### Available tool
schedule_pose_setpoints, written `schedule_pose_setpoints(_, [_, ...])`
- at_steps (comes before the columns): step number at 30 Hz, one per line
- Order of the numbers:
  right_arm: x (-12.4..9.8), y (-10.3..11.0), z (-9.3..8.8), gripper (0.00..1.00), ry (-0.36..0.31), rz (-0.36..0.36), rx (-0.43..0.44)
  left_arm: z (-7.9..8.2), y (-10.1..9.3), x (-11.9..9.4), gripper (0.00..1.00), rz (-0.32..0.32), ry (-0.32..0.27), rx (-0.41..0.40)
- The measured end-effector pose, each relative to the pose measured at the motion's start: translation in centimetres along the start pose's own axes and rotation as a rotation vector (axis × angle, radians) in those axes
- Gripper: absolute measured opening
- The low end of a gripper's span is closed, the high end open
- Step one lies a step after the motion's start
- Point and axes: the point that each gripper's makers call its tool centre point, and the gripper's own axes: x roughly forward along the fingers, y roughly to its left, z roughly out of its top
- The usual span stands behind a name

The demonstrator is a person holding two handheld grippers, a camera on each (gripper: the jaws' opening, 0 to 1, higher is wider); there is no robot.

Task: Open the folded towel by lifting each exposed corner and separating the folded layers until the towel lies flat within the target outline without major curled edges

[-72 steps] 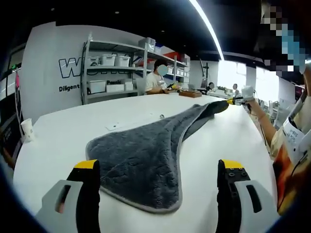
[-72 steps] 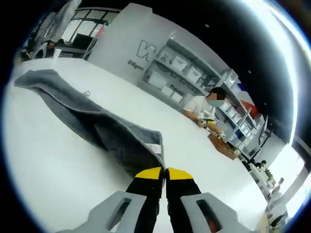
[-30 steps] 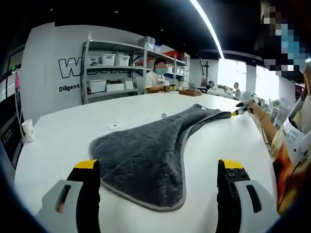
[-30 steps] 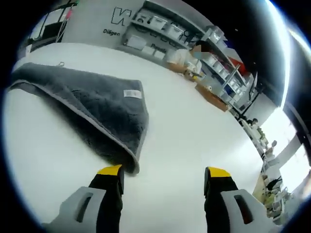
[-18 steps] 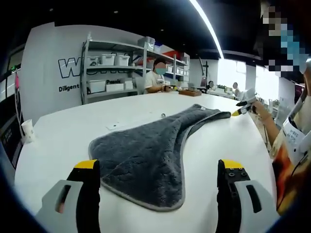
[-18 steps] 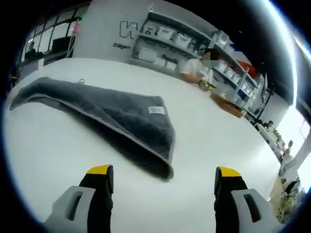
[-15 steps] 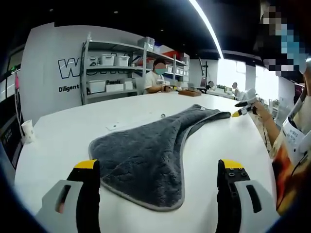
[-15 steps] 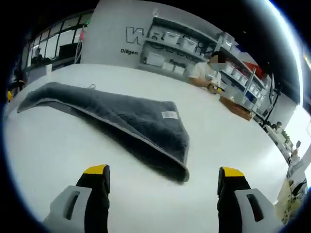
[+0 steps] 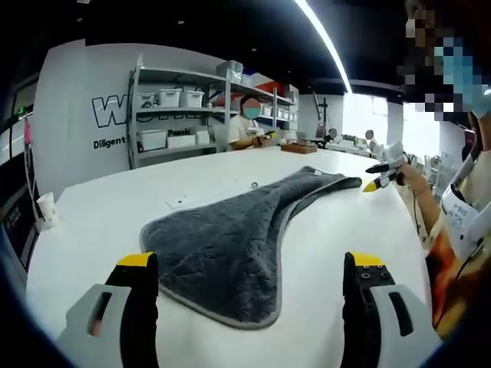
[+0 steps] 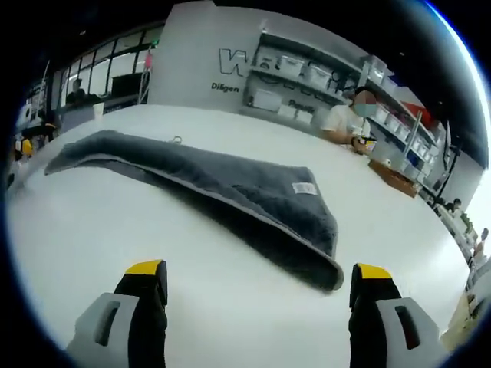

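The right claw point(image 10: 257, 287) has let go of the grey towel point(image 10: 230, 195) it pinched earlier and now hangs spread just short of the towel's near corner. The towel lies folded on the white worktop point(image 10: 92, 230). The left claw point(image 9: 249, 280) stays spread, the towel's point(image 9: 230, 249) rounded end between its jaws.
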Motion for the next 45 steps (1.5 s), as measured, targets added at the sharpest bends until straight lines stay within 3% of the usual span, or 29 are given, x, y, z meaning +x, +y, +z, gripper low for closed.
schedule_pose_setpoints(10, [0.4, 1.7, 0.1, 0.99, -0.01, 0.051, -0.018, -2.4, -2.6, 0.3, 0.94, 0.014, 0.093, 0.027])
schedule_pose_setpoints(14, [0.8, 2.3, 0.1, 0.99, -0.008, 0.07, -0.026, -2.7, -3.8, 1.1, 0.87, -0.032, 0.094, 0.006])
schedule_pose_setpoints(16, [0.9, 2.4, 0.1, 0.99, -0.009, 0.074, -0.032, -2.8, -4.1, 1.4, 0.76, -0.058, 0.088, -0.024])
schedule_pose_setpoints(19, [1.0, 2.8, 0.0, 0.97, -0.008, 0.088, -0.042, -3.2, -4.0, 1.6, 0.59, -0.072, 0.084, -0.064])
schedule_pose_setpoints(27, [0.3, 2.6, 0.1, 0.98, -0.007, 0.073, -0.06, -4.9, -3.2, 2.0, 0.34, -0.049, 0.135, -0.101])
schedule_pose_setpoints(37, [0.0, 2.8, 0.3, 0.98, -0.012, 0.078, -0.072, -7.5, -2.3, 2.8, 0.26, -0.006, 0.241, -0.108])
schedule_pose_setpoints(42, [-0.1, 2.6, 0.0, 0.98, -0.01, 0.072, -0.068, -7.8, -1.6, 2.8, 0.17, 0.009, 0.256, -0.108])
schedule_pose_setpoints(45, [-0.2, 2.5, -0.1, 0.98, -0.004, 0.067, -0.07, -8.0, -1.1, 2.8, 0.05, 0.03, 0.264, -0.119])
